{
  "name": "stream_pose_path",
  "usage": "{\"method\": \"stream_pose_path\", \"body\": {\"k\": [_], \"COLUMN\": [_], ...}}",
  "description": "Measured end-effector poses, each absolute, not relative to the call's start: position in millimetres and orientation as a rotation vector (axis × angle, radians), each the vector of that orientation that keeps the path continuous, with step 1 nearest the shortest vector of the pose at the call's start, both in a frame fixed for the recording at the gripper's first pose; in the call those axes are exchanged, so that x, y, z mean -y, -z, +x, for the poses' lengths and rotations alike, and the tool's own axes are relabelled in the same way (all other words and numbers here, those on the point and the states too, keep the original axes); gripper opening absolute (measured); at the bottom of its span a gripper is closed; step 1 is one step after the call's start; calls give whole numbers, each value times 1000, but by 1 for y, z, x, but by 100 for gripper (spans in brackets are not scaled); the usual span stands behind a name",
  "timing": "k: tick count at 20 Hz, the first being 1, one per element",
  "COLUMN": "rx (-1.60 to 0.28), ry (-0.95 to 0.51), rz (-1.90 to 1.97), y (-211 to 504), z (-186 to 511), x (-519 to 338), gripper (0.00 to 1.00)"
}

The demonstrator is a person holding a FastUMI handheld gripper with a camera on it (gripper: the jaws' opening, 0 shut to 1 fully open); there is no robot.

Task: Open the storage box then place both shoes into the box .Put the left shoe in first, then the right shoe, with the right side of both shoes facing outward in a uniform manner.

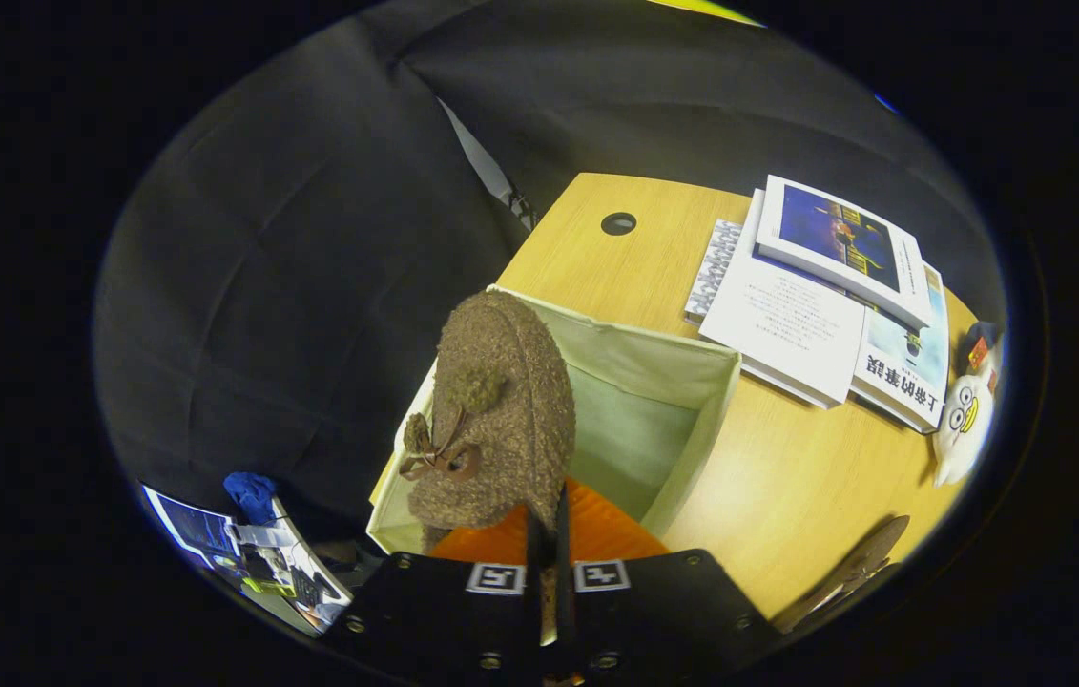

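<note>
Over the open storage box (682, 382) you've got the brown fuzzy shoe (501, 410) pinched at its rim, gripper (549, 553) fingers nearly together and clamped on it. Shoe hangs over the box's near-left corner, toe up, pom-pom laces facing left. Box sits on the wooden table (787, 477), lid off. Second shoe (849, 563) lies on the table right of the fingers. Stack of books (825, 296) beyond the box, plush toy (964, 420) beside them

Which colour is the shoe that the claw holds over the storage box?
Brown: the fuzzy shoe, gripper view.
</note>
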State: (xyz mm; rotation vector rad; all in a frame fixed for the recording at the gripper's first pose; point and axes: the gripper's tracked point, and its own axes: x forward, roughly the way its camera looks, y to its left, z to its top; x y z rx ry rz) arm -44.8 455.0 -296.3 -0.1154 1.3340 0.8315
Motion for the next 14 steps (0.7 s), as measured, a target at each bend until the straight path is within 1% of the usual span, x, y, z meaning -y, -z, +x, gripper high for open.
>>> {"method": "stream_pose_path", "body": {"k": [1, 4, 14], "rx": [-1325, -1291, -1212], "ry": [-864, -857, -882], "rz": [-123, -181, -91], "y": [297, 302, 244], "z": [-46, -39, -33], "x": [-458, -451, -424], "gripper": [40, 96, 97]}}
